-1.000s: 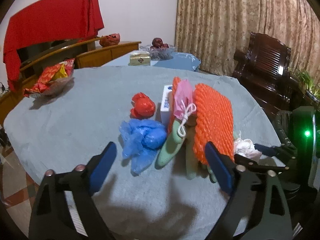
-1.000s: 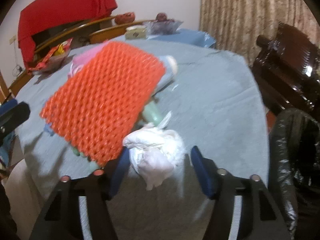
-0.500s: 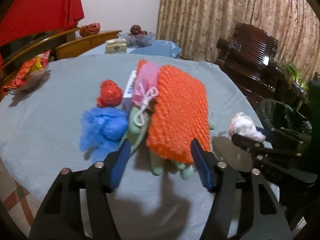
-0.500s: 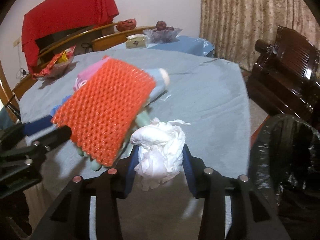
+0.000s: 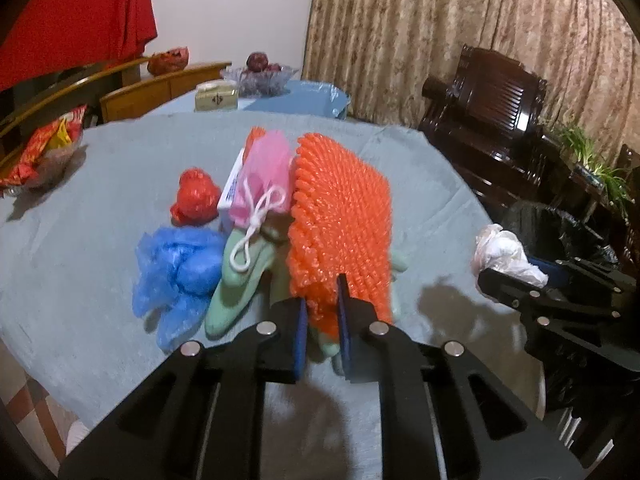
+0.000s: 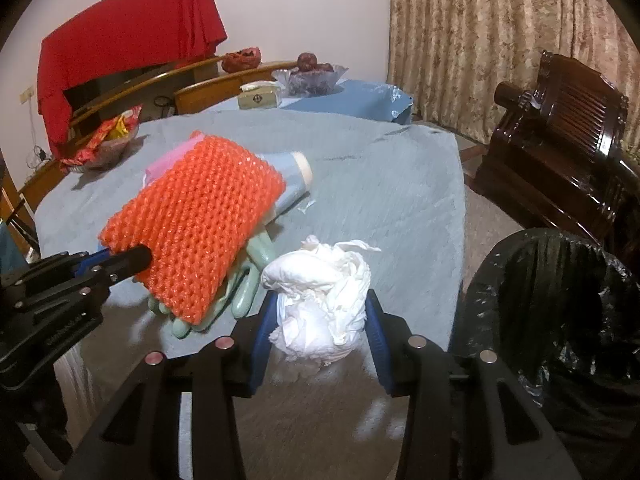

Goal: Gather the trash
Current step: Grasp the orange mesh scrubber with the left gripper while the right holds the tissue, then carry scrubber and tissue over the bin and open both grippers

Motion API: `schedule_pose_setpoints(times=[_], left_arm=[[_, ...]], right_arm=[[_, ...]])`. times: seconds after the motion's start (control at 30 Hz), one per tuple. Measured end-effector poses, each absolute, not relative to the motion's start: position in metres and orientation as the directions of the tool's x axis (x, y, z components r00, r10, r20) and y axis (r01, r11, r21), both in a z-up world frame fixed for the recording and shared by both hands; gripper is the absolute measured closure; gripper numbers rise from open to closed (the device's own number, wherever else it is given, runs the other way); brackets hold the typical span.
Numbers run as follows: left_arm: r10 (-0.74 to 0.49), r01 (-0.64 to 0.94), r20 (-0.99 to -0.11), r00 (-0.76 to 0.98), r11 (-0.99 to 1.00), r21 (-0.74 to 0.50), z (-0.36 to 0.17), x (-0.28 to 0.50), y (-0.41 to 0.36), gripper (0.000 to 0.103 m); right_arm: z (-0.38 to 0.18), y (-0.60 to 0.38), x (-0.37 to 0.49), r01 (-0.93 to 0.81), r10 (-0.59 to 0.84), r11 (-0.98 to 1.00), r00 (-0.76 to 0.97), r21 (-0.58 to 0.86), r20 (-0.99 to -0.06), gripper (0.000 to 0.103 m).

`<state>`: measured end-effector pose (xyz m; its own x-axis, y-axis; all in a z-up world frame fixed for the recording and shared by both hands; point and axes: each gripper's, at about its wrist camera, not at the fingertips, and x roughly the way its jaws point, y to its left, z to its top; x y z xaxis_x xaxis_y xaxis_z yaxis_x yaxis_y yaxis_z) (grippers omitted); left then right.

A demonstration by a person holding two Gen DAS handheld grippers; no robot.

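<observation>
My left gripper point(image 5: 322, 322) is shut on the near edge of an orange foam net point(image 5: 340, 220), which lies over green rubber gloves point(image 5: 240, 284) on the grey-blue tablecloth point(image 5: 100, 208). The net also shows in the right wrist view point(image 6: 200, 224). My right gripper point(image 6: 320, 328) is shut on a crumpled white tissue wad point(image 6: 320, 300), held above the table's right edge beside a black-lined trash bin point(image 6: 556, 304). A blue plastic wad point(image 5: 180, 268), a red wad point(image 5: 196, 200) and a pink drawstring bag point(image 5: 264, 176) lie left of the net.
A dark wooden armchair point(image 5: 488, 120) stands to the right beyond the table. A bowl of red snack packets point(image 5: 40, 156) sits at the table's far left. A tissue box point(image 5: 216, 96) and a fruit bowl point(image 5: 260, 76) sit on the blue table behind.
My left gripper moved in and closed on the orange net's near edge. My right gripper closed on the tissue wad, lifted it and carried it right toward the bin.
</observation>
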<state>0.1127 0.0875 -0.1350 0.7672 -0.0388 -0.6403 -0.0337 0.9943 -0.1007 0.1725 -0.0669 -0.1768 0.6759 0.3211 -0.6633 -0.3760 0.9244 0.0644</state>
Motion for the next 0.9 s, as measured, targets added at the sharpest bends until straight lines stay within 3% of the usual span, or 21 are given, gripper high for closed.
schedule_pose_setpoints(times=[0.37,0.9], left_arm=[[-0.117,0.067,-0.558,0.822,0.992,-0.109,-0.089,0.105,0.05,0.091],[-0.358,0.338,-0.531,0.768,0.931,-0.138,-0.072,0.119,-0.069,0.091]], right_arm=[[-0.133,-0.111,0.158,-0.308,0.309,0.946,0.75,0.104,-0.585,0.06],[-0.108,-0.243,0.13,-0.023,0.059,0.997,0.833,0.072,-0.55,0.06]])
